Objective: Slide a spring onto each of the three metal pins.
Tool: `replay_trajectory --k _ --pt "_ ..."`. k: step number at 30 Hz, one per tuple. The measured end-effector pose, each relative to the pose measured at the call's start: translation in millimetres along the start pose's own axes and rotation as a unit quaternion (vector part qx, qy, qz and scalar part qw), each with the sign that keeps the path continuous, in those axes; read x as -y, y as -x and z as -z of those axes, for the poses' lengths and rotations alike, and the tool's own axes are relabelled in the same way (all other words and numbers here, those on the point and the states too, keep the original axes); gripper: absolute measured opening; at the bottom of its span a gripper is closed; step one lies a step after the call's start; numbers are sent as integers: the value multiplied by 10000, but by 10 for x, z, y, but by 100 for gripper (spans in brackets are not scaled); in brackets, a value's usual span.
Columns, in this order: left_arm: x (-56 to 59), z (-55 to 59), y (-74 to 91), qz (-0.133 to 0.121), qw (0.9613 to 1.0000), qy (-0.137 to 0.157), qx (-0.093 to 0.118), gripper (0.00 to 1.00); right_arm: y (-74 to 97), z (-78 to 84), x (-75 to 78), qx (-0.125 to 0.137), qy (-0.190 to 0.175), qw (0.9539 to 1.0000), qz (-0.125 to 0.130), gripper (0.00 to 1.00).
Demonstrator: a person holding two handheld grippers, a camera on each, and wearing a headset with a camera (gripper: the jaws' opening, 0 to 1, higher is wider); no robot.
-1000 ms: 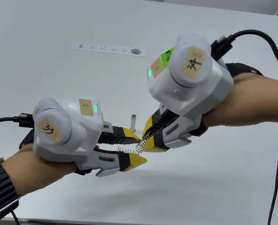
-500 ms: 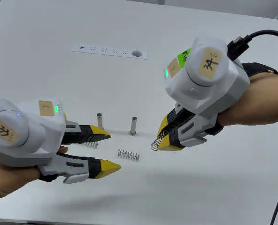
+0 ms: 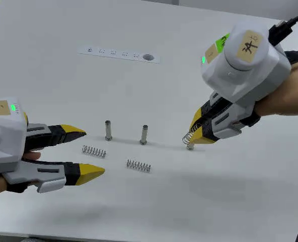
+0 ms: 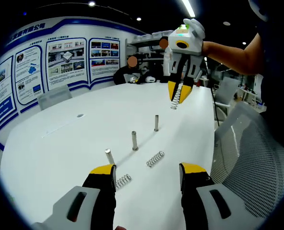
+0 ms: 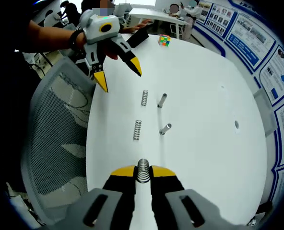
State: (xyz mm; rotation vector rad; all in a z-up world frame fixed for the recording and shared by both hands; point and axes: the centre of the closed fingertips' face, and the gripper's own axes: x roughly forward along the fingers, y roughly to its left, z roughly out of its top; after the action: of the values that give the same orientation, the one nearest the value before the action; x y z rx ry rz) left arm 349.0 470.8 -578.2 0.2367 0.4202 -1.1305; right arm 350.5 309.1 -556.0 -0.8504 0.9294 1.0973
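Right tongs (image 3: 194,137) pinching spring (image 5: 142,169) close to pin (image 3: 190,146), left tongs (image 3: 92,152) gaping

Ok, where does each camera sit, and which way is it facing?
Head view: headset, facing down at the table; left gripper, right gripper, a forearm show.
Left gripper view: on that gripper, facing past its open jaws to the right gripper.
Right gripper view: on that gripper, facing past its jaws and held spring to the left gripper.
Gripper views share two loose springs.
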Motion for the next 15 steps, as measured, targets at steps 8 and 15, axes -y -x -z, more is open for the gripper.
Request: replay_trajectory --k 8,15 --pt "1 -9 29 -109 9999 88 78 59 86 208 339 -336 -131 9989 284 12" --pt "37 -9 -14 -94 9998 131 109 60 -55 324 462 -568 -218 9979 214 12"
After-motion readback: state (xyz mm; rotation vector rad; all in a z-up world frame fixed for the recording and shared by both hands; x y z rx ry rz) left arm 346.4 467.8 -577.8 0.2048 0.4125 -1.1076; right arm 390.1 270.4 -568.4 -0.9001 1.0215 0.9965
